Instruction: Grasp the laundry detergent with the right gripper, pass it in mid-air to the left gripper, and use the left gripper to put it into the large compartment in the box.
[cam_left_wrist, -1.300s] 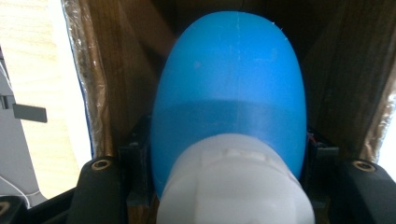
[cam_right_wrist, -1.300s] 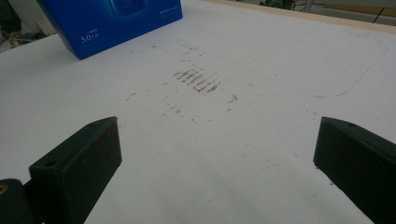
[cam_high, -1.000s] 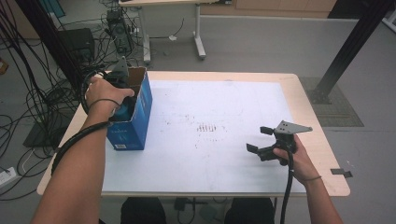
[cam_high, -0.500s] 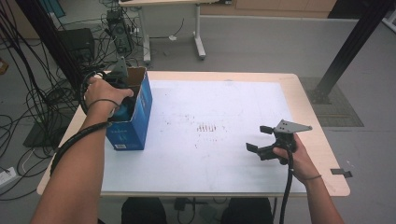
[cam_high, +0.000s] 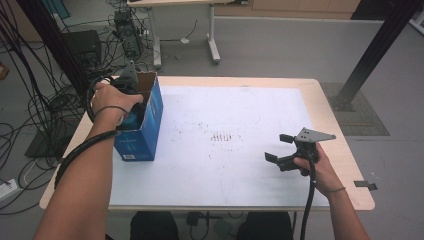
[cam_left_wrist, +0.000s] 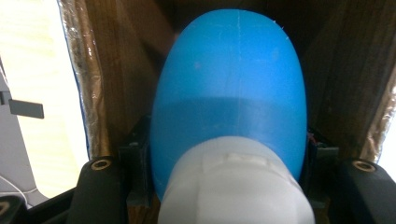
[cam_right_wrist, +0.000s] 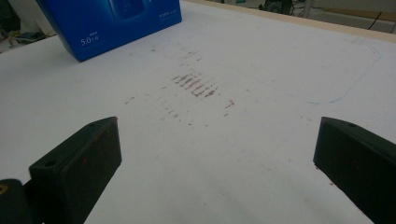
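Note:
An open blue carton (cam_high: 147, 125) stands upright at the table's left edge; its lower part is in the right gripper view (cam_right_wrist: 116, 23). My left gripper (cam_high: 132, 100) reaches down into the carton from above, the hand covering most of it. In the left gripper view, my left gripper (cam_left_wrist: 229, 158) is shut on a blue bottle (cam_left_wrist: 229, 84) with a white cap (cam_left_wrist: 233, 186), inside the carton's brown cardboard walls. My right gripper (cam_high: 278, 148) hovers low over the table's right side, open. Nothing lies between its fingers (cam_right_wrist: 219, 154).
The white table sheet (cam_high: 225, 115) carries reddish-brown smudges (cam_right_wrist: 196, 86) near its middle and a faint blue pen outline. Cables and equipment crowd the floor to the left. A second table's legs stand beyond, and a black post at far right.

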